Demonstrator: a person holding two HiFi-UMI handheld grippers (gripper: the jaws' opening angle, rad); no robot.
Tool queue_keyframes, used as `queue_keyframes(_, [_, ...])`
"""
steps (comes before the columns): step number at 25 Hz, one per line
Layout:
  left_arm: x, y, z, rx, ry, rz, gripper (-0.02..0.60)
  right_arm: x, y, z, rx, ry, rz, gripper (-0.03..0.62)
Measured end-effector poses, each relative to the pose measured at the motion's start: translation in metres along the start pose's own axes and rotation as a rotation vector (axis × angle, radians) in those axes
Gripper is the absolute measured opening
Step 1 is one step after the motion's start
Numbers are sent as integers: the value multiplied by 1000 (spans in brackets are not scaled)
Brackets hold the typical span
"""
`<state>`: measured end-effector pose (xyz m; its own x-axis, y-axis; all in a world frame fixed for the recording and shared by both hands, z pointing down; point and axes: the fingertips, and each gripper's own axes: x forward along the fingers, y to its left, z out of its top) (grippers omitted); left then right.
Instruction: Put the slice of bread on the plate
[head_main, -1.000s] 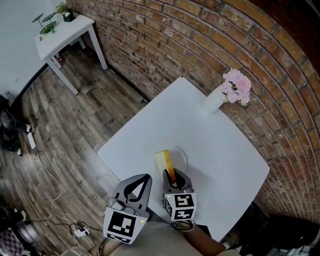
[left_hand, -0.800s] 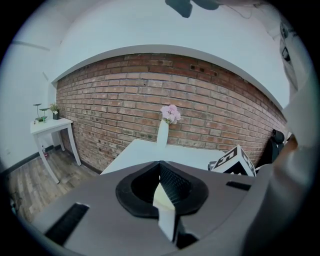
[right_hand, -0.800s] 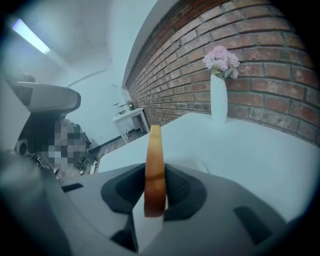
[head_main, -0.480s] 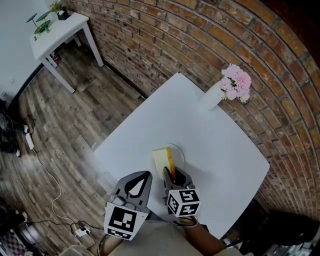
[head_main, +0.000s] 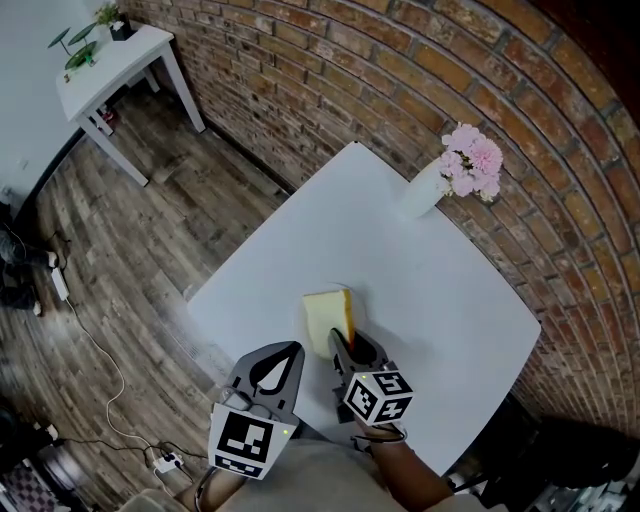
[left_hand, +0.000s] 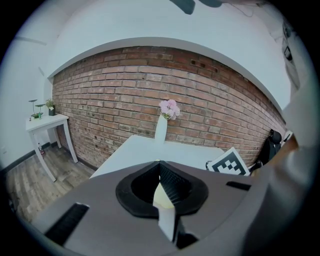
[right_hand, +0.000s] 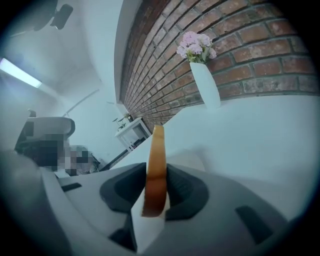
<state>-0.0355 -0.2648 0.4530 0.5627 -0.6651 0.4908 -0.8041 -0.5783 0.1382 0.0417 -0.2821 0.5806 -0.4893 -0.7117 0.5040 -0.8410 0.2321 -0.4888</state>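
Note:
The slice of bread (head_main: 326, 316), pale with an orange-brown crust, lies tilted over the white plate (head_main: 361, 312) on the white table (head_main: 440, 290) and hides most of it. My right gripper (head_main: 346, 342) holds the slice's near crust edge. In the right gripper view the crust (right_hand: 156, 165) stands between both pads of that gripper (right_hand: 156, 186) and touches them, while the jaws are opening. My left gripper (head_main: 288, 352) hovers just left of the slice near the table's front edge, shut and empty; in the left gripper view its tips (left_hand: 160, 164) meet.
A white vase with pink flowers (head_main: 432, 188) stands at the table's far side by the brick wall. A small white side table (head_main: 112, 66) stands far left on the wood floor. Cables (head_main: 95, 345) lie on the floor at left.
The right gripper has rolled and sunk a little, and the slice has turned from nearly on edge to flatter over the plate, now covering most of it. The left gripper has stayed put.

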Motion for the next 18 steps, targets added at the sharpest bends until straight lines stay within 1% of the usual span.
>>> queue_keyframes(3, [-1,1,-1,-2,3,1,9,1,-1,0,-35,-1,-14,117])
queue_keyframes(8, [-1,0,-2,-11,-6,-3,9,2,-4,1,-147,-2,-69,133])
queue_keyframes(11, [-1,-1,-1,-13,-9,-4,9,2,-6,1,-215,5,-110,168])
queue_keyframes(13, [-2,-2,-1,-15,-11,-4,9,4,-9,-1,-230,23,-121,208])
queue_keyframes(18, [-3,-2,-2,-17,-12,-4,11,5,-18,-4,-234,35,-147,215])
